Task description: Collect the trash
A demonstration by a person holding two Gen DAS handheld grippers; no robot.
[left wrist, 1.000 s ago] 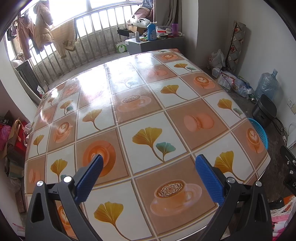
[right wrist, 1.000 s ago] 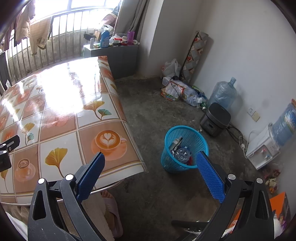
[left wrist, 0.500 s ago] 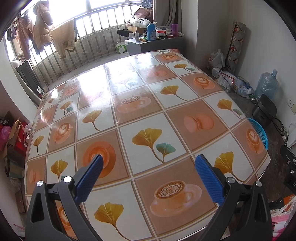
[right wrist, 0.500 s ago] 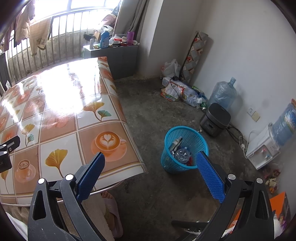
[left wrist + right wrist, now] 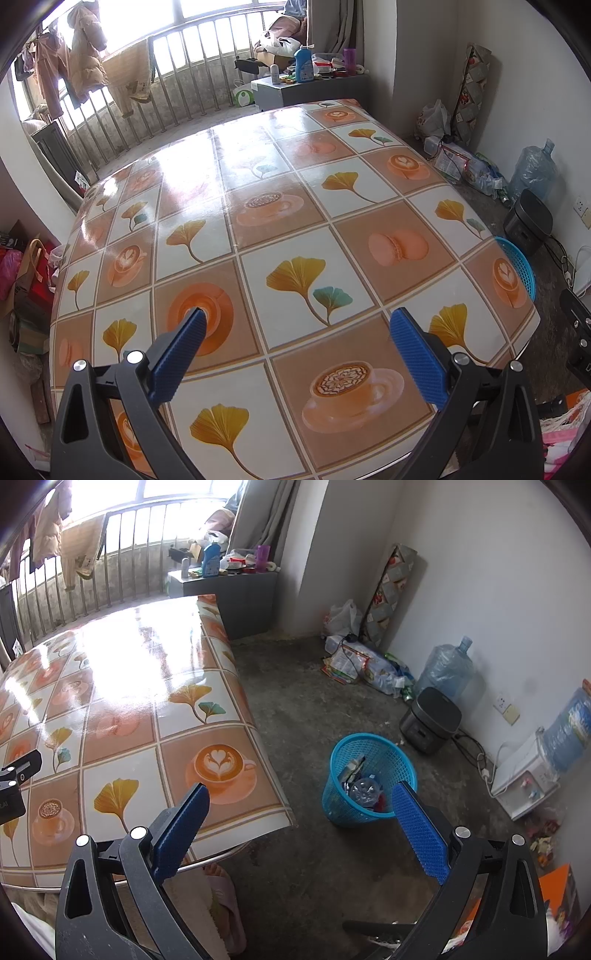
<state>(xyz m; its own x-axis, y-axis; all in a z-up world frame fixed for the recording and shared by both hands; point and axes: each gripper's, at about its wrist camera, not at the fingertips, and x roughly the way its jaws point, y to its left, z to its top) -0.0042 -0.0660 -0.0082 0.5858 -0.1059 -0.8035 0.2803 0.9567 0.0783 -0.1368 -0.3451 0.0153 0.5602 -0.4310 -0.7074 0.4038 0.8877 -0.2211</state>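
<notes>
A blue mesh waste basket [image 5: 400, 755] stands on the concrete floor right of the table, with a crushed plastic bottle [image 5: 364, 789] and other scraps inside. Its rim [image 5: 519, 260] shows past the table's right edge in the left wrist view. My right gripper [image 5: 301, 805] hangs open above the floor between the table corner and the basket, nothing between its blue pads. My left gripper [image 5: 297, 330] is open over the near part of the patterned table [image 5: 295, 206], holding nothing. No loose trash shows on the tabletop.
A black rice cooker [image 5: 430, 720], a water jug [image 5: 445, 668] and a pile of bags and wrappers [image 5: 364, 662] line the right wall. A grey cabinet [image 5: 229, 590] with bottles stands beyond the table. A slipper [image 5: 225, 908] lies under the table's near corner.
</notes>
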